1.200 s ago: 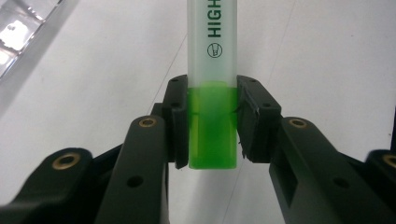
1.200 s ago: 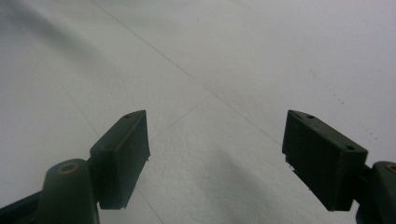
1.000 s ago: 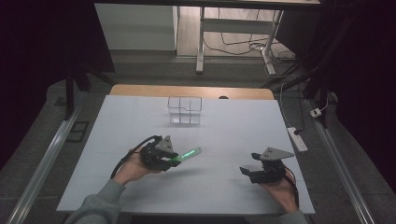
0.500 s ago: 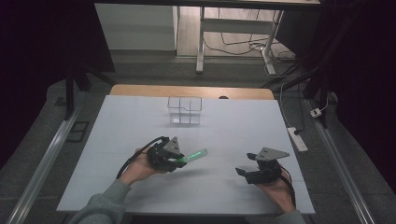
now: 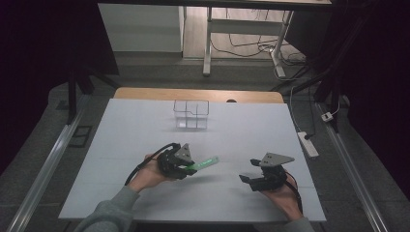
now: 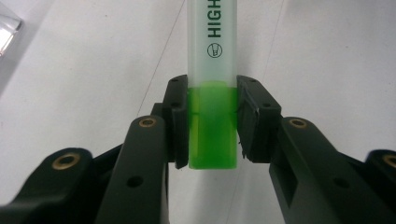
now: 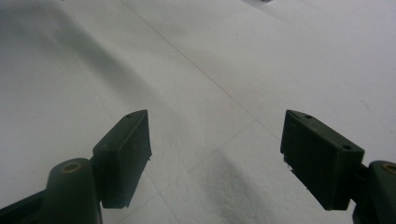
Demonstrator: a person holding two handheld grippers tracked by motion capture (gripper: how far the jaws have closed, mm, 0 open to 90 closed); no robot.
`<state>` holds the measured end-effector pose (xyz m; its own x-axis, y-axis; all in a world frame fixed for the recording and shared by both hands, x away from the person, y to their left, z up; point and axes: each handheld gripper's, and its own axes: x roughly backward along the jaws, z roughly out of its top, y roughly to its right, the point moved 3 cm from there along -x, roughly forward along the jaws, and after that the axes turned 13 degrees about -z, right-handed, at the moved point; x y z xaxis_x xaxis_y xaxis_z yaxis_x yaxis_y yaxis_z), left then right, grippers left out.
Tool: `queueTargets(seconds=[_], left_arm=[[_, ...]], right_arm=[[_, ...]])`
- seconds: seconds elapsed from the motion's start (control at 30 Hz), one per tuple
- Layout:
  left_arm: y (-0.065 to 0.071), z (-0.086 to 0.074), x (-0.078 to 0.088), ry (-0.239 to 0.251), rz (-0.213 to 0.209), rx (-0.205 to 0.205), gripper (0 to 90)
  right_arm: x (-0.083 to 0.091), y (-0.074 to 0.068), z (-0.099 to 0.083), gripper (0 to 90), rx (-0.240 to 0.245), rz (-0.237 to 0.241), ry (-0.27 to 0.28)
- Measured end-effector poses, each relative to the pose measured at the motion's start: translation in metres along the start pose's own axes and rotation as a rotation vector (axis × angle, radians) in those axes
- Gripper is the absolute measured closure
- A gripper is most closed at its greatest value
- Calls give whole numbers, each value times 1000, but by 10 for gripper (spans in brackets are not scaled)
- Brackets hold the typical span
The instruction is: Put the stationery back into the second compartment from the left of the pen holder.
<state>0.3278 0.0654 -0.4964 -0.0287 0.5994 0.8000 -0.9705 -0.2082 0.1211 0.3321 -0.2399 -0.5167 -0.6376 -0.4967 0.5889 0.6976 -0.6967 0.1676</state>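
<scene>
A clear compartmented organizer stands at the far middle of the white counter; no contents can be made out. The left gripper clamps a green highlighter by its green end, above the near counter. The right gripper hovers well apart, jaws spread with nothing between.

Lab or test bay. White counter in dark room, black surrounds, metal rails along floor, power strip, loose cables under desk frame behind.
</scene>
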Motion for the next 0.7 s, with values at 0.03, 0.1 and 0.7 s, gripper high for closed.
queueTargets(seconds=[0.03, 0.1, 0.7], left_arm=[[0, 0, -1, 0, 0, 0, 667], [0, 1, -2, -3, -1, -2, 667], [2, 8, -13, -29, -20, -20, 667]], right_arm=[[0, 0, 0, 239, 0, 0, 0], [0, -1, 2, 242, 6, 9, 0], [0, -13, 31, 265, 73, 62, 27]])
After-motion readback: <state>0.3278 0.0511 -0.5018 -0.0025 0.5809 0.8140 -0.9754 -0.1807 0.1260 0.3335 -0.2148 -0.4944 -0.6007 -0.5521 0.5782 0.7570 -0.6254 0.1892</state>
